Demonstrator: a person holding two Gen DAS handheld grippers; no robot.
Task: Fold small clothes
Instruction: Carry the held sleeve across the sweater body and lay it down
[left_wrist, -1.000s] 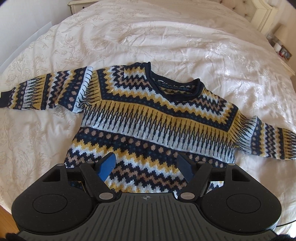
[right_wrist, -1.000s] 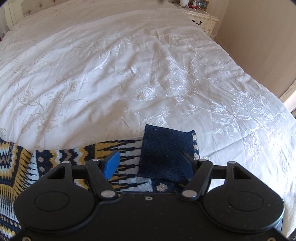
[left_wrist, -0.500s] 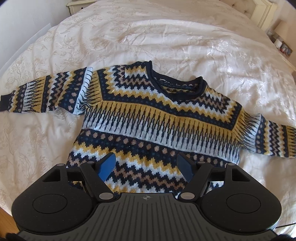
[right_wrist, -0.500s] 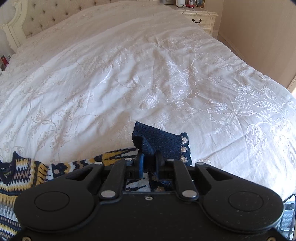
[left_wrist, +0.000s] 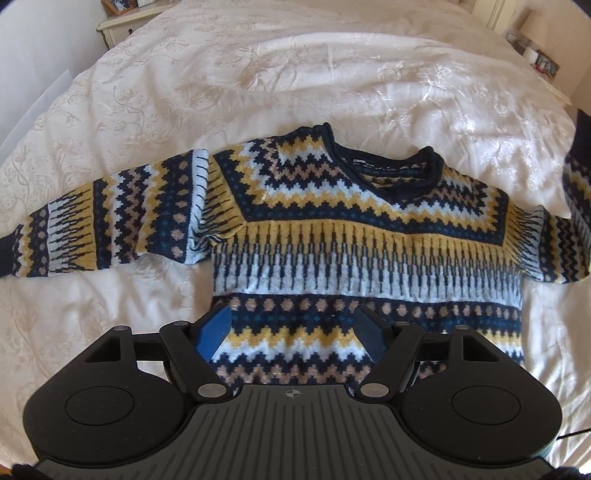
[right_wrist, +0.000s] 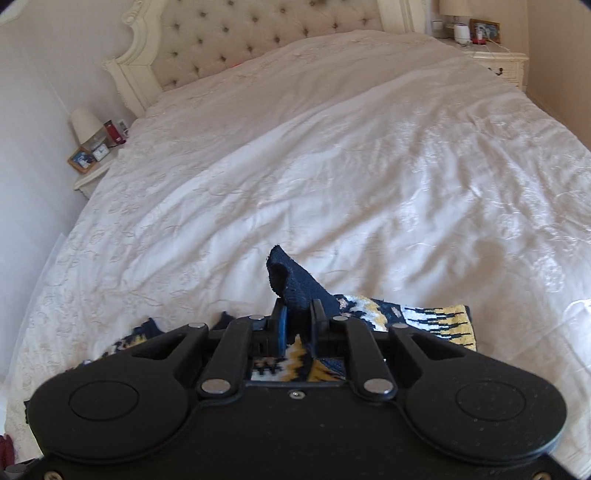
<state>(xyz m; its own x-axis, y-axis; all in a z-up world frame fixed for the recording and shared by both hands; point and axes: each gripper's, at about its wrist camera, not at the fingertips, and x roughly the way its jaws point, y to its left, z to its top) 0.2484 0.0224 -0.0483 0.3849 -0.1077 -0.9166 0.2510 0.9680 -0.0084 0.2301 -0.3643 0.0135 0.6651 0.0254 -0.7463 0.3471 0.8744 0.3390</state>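
Observation:
A navy, yellow and white patterned sweater (left_wrist: 362, 236) lies spread face up on the bed, its left sleeve (left_wrist: 103, 225) stretched out flat. My left gripper (left_wrist: 291, 328) is open and empty, hovering over the sweater's lower hem. My right gripper (right_wrist: 298, 314) is shut on the navy cuff (right_wrist: 291, 280) of the right sleeve and holds it lifted off the bed. The raised sleeve (left_wrist: 576, 184) shows at the right edge of the left wrist view. Part of the sleeve (right_wrist: 436, 321) hangs beside the right gripper.
The bed has a white embroidered cover (right_wrist: 332, 166) and a tufted headboard (right_wrist: 258, 40). Nightstands with small items stand on both sides of the bed (right_wrist: 92, 155) (right_wrist: 491, 55). A wall (right_wrist: 561, 55) runs along the right.
My right gripper closed on the sleeve cuff, then lifted it and swung it up off the bed. My left gripper stayed open over the hem and drew slightly closer to the sweater.

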